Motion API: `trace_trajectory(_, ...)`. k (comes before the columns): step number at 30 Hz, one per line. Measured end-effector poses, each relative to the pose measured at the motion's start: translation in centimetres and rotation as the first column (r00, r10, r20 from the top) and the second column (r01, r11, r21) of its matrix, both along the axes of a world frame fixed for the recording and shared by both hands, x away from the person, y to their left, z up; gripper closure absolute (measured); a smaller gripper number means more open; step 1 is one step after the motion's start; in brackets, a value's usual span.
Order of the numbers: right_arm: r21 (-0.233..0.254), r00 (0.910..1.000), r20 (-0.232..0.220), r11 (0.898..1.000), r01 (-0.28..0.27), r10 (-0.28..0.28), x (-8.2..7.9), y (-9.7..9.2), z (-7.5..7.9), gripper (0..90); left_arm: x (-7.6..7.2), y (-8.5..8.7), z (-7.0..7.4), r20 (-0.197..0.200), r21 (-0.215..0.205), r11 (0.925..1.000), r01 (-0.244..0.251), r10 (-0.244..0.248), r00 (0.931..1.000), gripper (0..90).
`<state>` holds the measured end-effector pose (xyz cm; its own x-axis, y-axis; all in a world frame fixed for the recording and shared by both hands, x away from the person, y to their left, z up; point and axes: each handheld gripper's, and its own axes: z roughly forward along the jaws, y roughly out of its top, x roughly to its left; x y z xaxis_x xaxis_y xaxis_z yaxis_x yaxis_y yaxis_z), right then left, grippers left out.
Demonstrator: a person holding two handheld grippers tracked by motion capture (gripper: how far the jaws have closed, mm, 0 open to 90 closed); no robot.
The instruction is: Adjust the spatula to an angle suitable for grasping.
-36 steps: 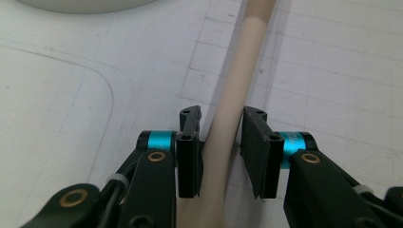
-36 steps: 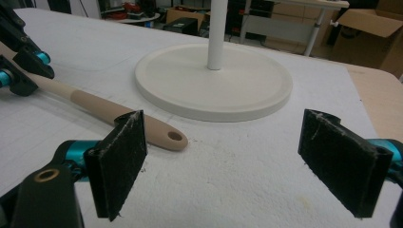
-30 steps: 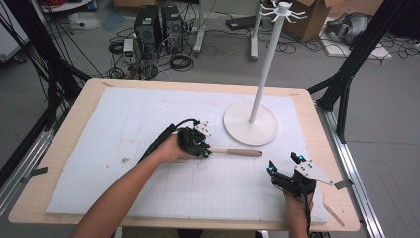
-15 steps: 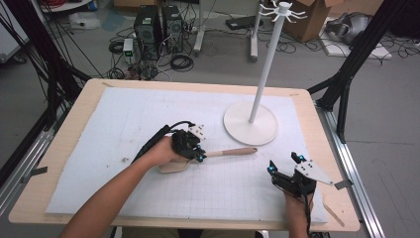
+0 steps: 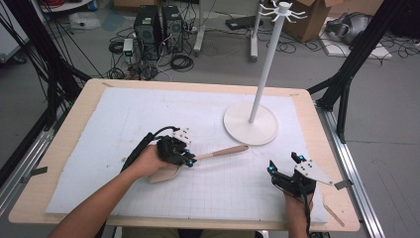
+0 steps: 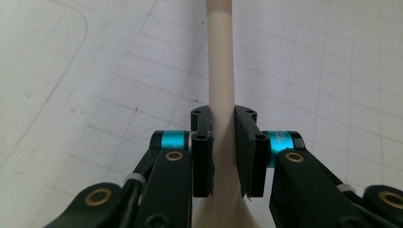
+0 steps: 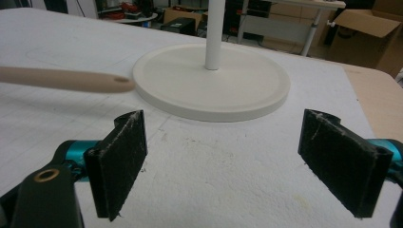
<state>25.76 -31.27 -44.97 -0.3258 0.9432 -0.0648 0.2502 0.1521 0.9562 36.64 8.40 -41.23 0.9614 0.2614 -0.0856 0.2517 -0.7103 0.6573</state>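
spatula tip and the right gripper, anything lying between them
Nothing: in the high view only bare white mat separates the spatula tip from the right gripper.

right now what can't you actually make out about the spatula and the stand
- Spatula: in the high view the left gripper and hand cover part of its blade; the left gripper view cuts the blade off at the bottom edge.
- Stand: its hooks are too small to count in the high view; the right gripper view cuts its pole off at the top edge.

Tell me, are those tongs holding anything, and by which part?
The left tongs clamp a wooden spatula on its handle, near where it widens into the blade. The right tongs stand open, holding nothing.
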Motion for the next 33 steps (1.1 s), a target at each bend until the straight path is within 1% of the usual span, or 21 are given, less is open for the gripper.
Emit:
trace_trajectory(2, -0.001, 1.0, 0.0, 1.0, 0.0, 0.0, 0.0, 0.0, 0.0, 15.5, -0.3, 0.4, 0.1, -0.012, -0.008, 0.9995, -0.032, 0.032, 0.9994, 77.7)
trace_trajectory(3, -0.002, 1.0, -0.001, 1.0, 0.001, -0.001, 0.0, 0.0, 0.0, 15.5, -0.4, 0.6, 0.1, -0.021, -0.001, 0.999, -0.044, 0.044, 0.9988, 77.7)
trace_trajectory(5, -0.002, 1.0, -0.001, 1.0, 0.002, -0.002, 0.0, 0.0, 0.0, 15.5, -0.8, 0.9, 0.2, -0.027, -0.002, 0.9977, -0.068, 0.068, 0.9973, 77.7)
trace_trajectory(7, -0.003, 1.0, -0.001, 1.0, 0.002, -0.002, 0.0, 0.0, 0.0, 15.5, -1.1, 1.2, 0.1, -0.037, -0.009, 0.9955, -0.094, 0.094, 0.9949, 77.7)
trace_trajectory(9, -0.003, 1.0, -0.001, 1.0, 0.003, -0.003, 0.0, 0.0, 0.0, 15.6, -1.4, 1.3, 0.1, -0.039, -0.005, 0.9923, -0.124, 0.123, 0.9916, 77.7)
trace_trajectory(10, -0.003, 1.0, -0.001, 1.0, 0.003, -0.003, 0.0, 0.0, 0.0, 15.5, -1.5, 1.4, 0.1, -0.04, -0.004, 0.9895, -0.144, 0.144, 0.9887, 77.7)
trace_trajectory(11, -0.001, 1.0, -0.002, 1.0, 0.004, -0.004, 0.0, 0.0, 0.0, 15.5, -1.7, 1.4, -0.1, -0.054, -0.015, 0.9803, -0.197, 0.196, 0.9791, 77.7)
trace_trajectory(12, 0.0, 1.0, -0.004, 1.0, 0.006, -0.006, -0.1, 0.0, 0.0, 15.5, -1.8, 1.4, -0.1, -0.054, -0.013, 0.9762, -0.216, 0.215, 0.975, 77.7)
trace_trajectory(13, 0.0, 1.0, -0.002, 1.0, 0.005, -0.005, 0.0, 0.0, 0.0, 15.5, -1.8, 1.4, -0.1, -0.054, -0.013, 0.9762, -0.216, 0.215, 0.975, 77.7)
trace_trajectory(15, -0.002, 1.0, -0.004, 1.0, 0.006, -0.006, -0.1, 0.0, 0.0, 15.5, -2.1, 1.3, -0.3, -0.049, -0.001, 0.9706, -0.241, 0.241, 0.9694, 77.7)
trace_trajectory(16, -0.002, 1.0, -0.004, 1.0, 0.006, -0.006, -0.1, 0.0, 0.0, 15.5, -2.1, 1.3, -0.3, -0.049, -0.001, 0.9706, -0.241, 0.241, 0.9694, 77.7)
trace_trajectory(18, -0.002, 1.0, 0.001, 1.0, 0.003, -0.003, 0.0, 0.0, 0.0, 15.5, -2.2, 1.4, -0.6, -0.058, -0.004, 0.9661, -0.258, 0.257, 0.9645, 77.7)
trace_trajectory(20, 0.0, 1.0, -0.003, 1.0, 0.005, -0.005, -0.1, 0.0, 0.0, 15.5, -2.3, 1.6, -0.7, -0.061, -0.005, 0.9652, -0.261, 0.261, 0.9635, 77.7)
trace_trajectory(23, -0.004, 1.0, 0.0, 1.0, 0.002, -0.002, 0.0, 0.0, 0.0, 15.5, -2.8, 1.8, -0.8, -0.079, -0.006, 0.9637, -0.267, 0.266, 0.9609, 77.7)
trace_trajectory(25, 0.0, 1.0, -0.003, 1.0, 0.006, -0.006, -0.1, 0.1, 0.0, 15.5, -3.0, 1.9, -0.9, -0.081, -0.009, 0.9626, -0.271, 0.269, 0.9598, 77.7)
trace_trajectory(26, 0.001, 1.0, -0.002, 1.0, 0.006, -0.006, 0.0, 0.1, 0.0, 15.5, -3.2, 1.9, -0.9, -0.076, -0.007, 0.9629, -0.27, 0.268, 0.9603, 77.7)
trace_trajectory(29, -0.004, 1.0, 0.0, 1.0, 0.004, -0.004, 0.0, 0.1, 0.0, 15.5, -3.5, 2.2, -1.1, -0.071, 0.003, 0.9589, -0.284, 0.283, 0.9564, 77.7)
trace_trajectory(30, -0.002, 1.0, -0.001, 1.0, 0.005, -0.005, 0.0, 0.1, 0.0, 15.6, -3.7, 2.5, -1.3, -0.087, 0.001, 0.9527, -0.304, 0.303, 0.9491, 77.7)
trace_trajectory(31, -0.002, 1.0, 0.001, 1.0, 0.004, -0.004, 0.0, 0.1, 0.0, 15.5, -3.9, 2.6, -1.4, -0.091, 0.001, 0.9493, -0.314, 0.313, 0.9453, 77.7)
trace_trajectory(32, -0.002, 1.0, 0.0, 1.0, 0.005, -0.005, 0.0, 0.1, 0.0, 15.5, -3.9, 2.6, -1.4, -0.091, 0.001, 0.9493, -0.314, 0.313, 0.9453, 77.7)
trace_trajectory(33, 0.001, 1.0, -0.003, 1.0, 0.005, -0.005, -0.1, 0.1, 0.0, 15.5, -4.0, 2.7, -1.5, -0.097, -0.004, 0.9453, -0.326, 0.324, 0.941, 77.7)
